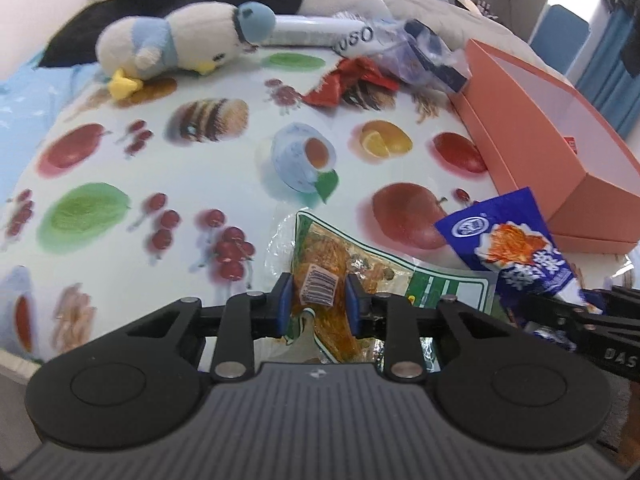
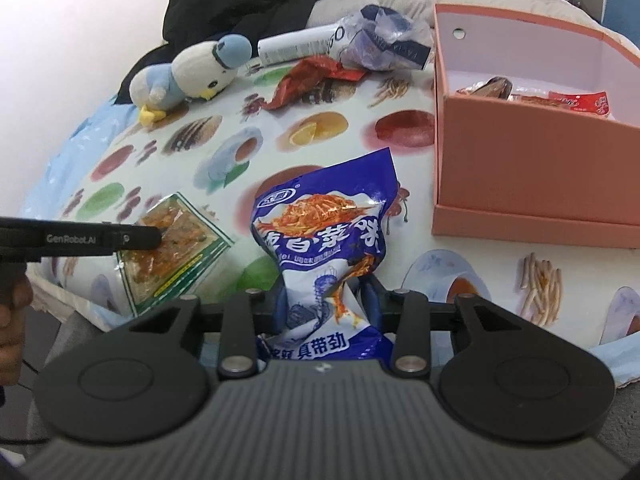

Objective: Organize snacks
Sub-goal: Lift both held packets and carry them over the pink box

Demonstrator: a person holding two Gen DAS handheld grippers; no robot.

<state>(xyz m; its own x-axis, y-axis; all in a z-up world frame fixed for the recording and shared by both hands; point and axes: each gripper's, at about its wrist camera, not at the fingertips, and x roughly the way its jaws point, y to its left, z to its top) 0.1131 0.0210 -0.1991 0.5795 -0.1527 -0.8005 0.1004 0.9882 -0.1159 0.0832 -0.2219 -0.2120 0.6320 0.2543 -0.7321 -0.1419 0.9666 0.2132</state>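
You're pinching a glossy, crinkled plastic blue snack bag [image 2: 324, 240] and a shiny clear-film green-edged packet [image 1: 332, 280]; the matt cardboard pink box [image 2: 536, 172] is sitting on smooth printed tablecloth [image 1: 160, 168].

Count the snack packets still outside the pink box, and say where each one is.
3. A green packet in the left gripper, a blue packet in the right gripper, a red packet beside the stuffed penguin. Clutter may hide others.

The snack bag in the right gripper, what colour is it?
The snack bag is blue and white with orange food pictured; the right wrist view shows it best.
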